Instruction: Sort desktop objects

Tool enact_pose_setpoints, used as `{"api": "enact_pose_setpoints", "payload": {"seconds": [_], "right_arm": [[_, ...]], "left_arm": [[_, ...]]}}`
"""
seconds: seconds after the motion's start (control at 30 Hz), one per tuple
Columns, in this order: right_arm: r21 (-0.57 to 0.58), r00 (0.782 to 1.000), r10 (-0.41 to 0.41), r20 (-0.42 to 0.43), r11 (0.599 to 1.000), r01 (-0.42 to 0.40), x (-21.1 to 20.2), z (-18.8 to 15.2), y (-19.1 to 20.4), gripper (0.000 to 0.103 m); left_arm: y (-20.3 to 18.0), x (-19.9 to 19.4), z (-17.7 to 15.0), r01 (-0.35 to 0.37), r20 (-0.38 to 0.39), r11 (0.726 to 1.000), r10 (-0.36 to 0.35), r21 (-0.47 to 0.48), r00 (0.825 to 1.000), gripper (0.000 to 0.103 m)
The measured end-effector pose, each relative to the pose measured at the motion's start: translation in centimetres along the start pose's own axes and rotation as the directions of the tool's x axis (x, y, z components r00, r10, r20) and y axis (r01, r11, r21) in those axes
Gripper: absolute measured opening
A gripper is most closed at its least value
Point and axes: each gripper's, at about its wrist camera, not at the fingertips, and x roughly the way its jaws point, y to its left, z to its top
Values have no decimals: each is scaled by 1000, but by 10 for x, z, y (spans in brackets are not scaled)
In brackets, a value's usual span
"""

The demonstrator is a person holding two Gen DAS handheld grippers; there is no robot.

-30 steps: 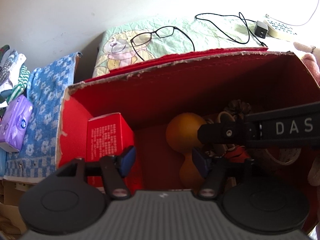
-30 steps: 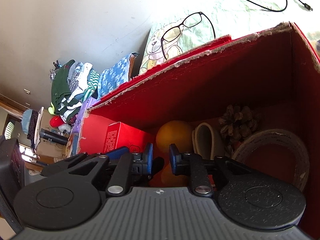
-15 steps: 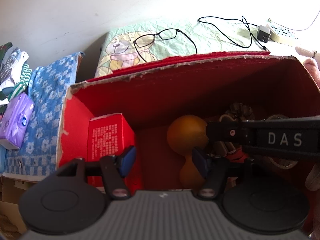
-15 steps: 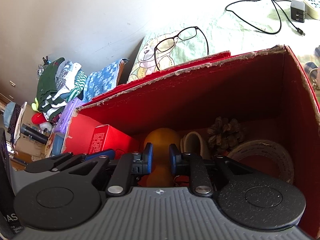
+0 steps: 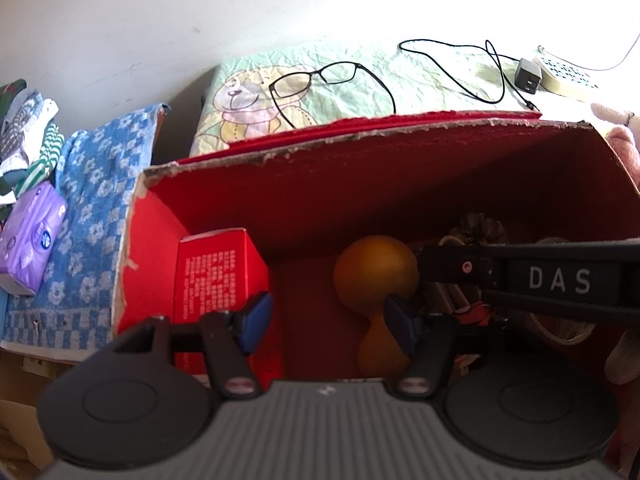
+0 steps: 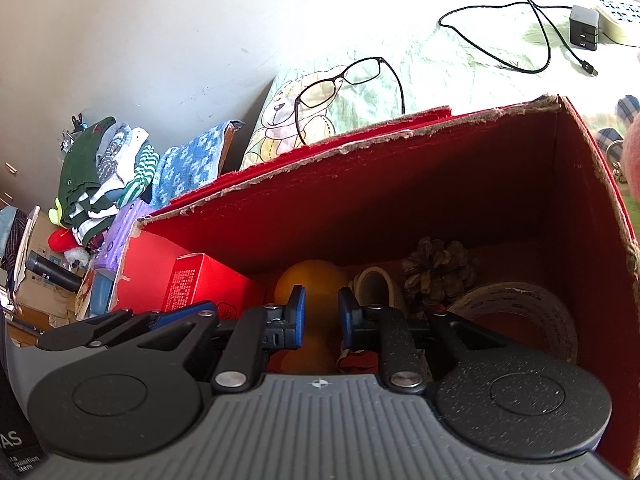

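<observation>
Left tool (image 5: 326, 316) angled downward, jaws set wide, nothing gripped. Right tool (image 6: 322, 318) angled downward, jaws narrowly parted, empty.

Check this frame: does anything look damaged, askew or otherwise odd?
The red box has a ragged, torn top rim, with bare cardboard showing along its edge. Inside, the orange gourd-shaped object, pine cone and tape roll lie loosely jumbled. Nothing looks spilled.

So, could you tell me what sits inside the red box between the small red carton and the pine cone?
The orange gourd-shaped toy and a small tape roll lie between the carton and the pine cone; the right wrist view shows it best.
</observation>
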Motion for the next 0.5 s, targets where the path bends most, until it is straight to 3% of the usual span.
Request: {"api": "enact_pose_setpoints", "payload": {"seconds": [0.5], "right_arm": [[11, 1000, 1, -4, 1000, 0, 0, -1, -1, 22]], "left_arm": [[-1, 1, 0, -13, 7, 1000, 13, -5, 1000, 66]]}}
